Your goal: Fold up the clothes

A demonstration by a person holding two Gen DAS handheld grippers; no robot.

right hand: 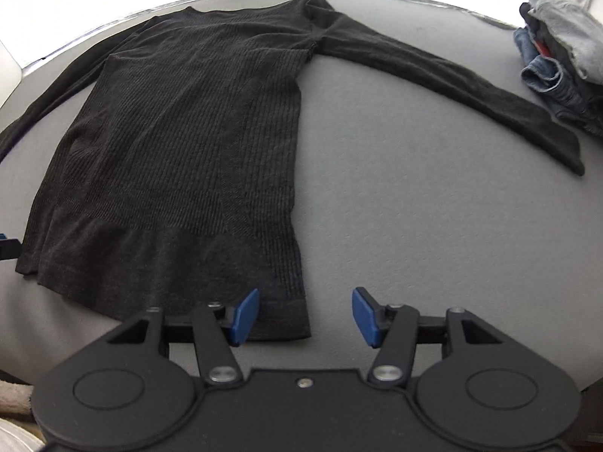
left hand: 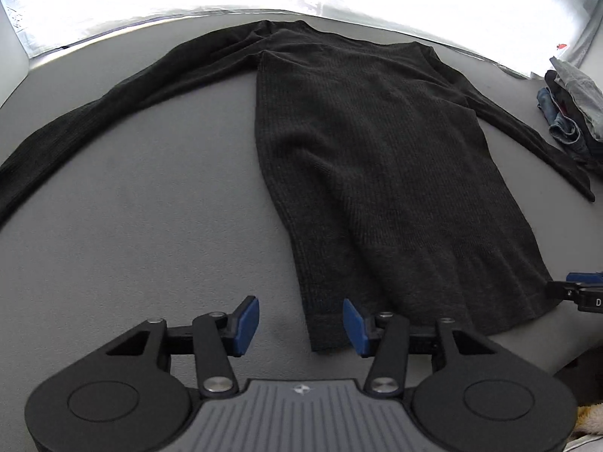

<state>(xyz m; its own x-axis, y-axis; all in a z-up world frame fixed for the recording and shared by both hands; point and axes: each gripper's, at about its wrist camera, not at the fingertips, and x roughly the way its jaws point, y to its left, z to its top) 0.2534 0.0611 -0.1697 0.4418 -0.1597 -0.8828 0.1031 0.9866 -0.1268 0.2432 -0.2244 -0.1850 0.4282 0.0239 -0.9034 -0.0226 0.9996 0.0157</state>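
Note:
A black ribbed long-sleeved sweater (left hand: 377, 158) lies flat on the grey table (left hand: 150, 226), hem nearest me and both sleeves spread outward. My left gripper (left hand: 301, 324) is open and hovers over the hem's near left corner, its blue pads on either side of that corner without pressing it. In the right wrist view the sweater (right hand: 181, 150) fills the left half. My right gripper (right hand: 306, 314) is also open, over the hem's near right corner, with the left pad above the cloth and the right pad above bare table (right hand: 414, 207). Nothing is held.
A pile of other clothes (left hand: 573, 105), jeans and grey cloth, sits at the far right by the right sleeve's cuff, seen again as the pile (right hand: 557, 60). Bright window light lies beyond the table's far edge. The right gripper's tip (left hand: 580, 290) shows by the hem.

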